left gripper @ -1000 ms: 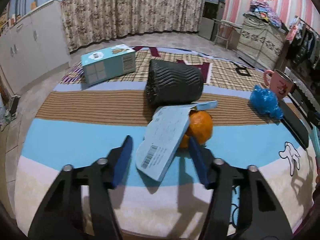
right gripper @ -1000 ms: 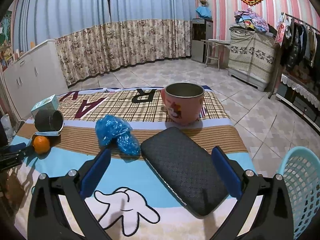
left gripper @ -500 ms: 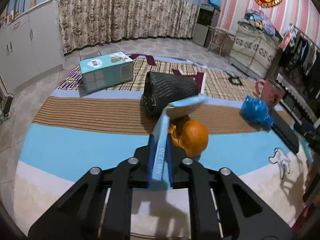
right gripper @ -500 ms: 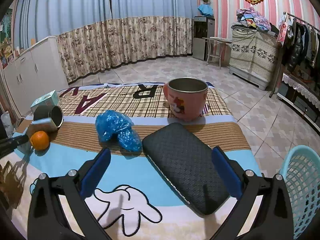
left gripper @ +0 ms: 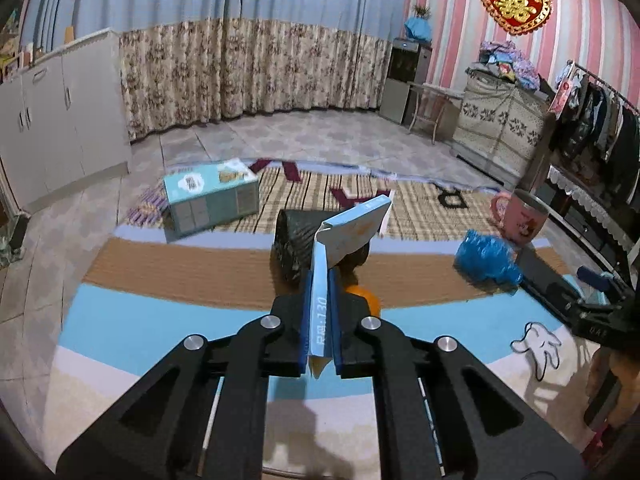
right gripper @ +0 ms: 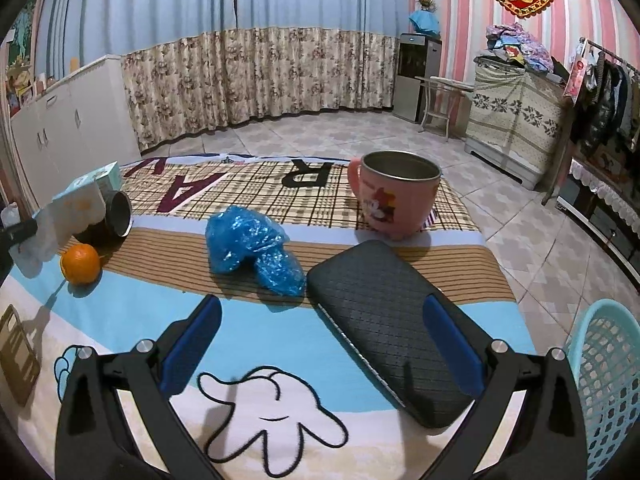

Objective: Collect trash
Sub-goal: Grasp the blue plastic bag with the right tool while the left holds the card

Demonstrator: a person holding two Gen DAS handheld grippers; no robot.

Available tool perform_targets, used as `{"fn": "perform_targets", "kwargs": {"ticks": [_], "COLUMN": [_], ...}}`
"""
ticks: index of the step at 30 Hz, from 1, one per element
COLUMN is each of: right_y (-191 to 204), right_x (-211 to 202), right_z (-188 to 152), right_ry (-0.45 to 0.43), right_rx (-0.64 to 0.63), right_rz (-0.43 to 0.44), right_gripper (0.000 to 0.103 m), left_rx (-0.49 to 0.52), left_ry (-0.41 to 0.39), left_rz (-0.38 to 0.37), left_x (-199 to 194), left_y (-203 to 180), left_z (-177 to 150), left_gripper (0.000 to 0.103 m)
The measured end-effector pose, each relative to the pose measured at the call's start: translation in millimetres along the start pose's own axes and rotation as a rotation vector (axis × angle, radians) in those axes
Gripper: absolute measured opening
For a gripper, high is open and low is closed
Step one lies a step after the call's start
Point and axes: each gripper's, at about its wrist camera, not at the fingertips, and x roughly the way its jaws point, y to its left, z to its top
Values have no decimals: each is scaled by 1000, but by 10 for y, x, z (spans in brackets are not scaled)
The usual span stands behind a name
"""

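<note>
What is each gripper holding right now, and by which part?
The left gripper pinches a flattened light-blue carton by its lower edge, the rest sticking up past the jaws. The right gripper is open and holds nothing.

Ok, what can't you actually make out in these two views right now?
- Orange: left wrist view, mostly hidden behind the left gripper and the flattened blue carton it clamps.
- Carton print: too blurred to read, apart from 130.
- Laundry basket: right wrist view, cut off by the edge; contents unseen.
- Pink mug: bottom of the inside not visible.
- Dark cylinder: partly covered by the carton.
</note>
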Motion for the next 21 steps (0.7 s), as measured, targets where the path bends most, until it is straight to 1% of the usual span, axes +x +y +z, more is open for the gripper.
{"fn": "perform_targets", "kwargs": {"ticks": [3, 9, 16, 17, 19, 20, 21], "right_y": [87, 272, 451, 470, 512, 528, 536], "right_x": [20, 161, 581, 620, 720, 779, 828], "right_z": [76, 234, 378, 384, 385, 373, 351], "right_ry": [-7, -6, 69, 74, 103, 126, 147], "right_rx": [-10, -62, -86, -92, -106, -111, -112], "right_rz": [2, 6, 23, 25, 28, 41, 56], "right_gripper": [98, 98, 96, 94, 79, 75, 66], "left_rx": [-20, -70, -102, -101, -99, -99, -101], "left_ry": [-45, -90, -112, -110, -105, -103, -102], "left_rz": [-8, -3, 42, 47, 55, 57, 55], "left_x": [-80, -114, -62, -42, -16, -7, -5], "left_y": [35, 205, 400, 410, 423, 427, 431], "left_z": [119, 269, 365, 367, 377, 381, 380], "left_gripper": [7, 7, 7, 7, 7, 7, 7]}}
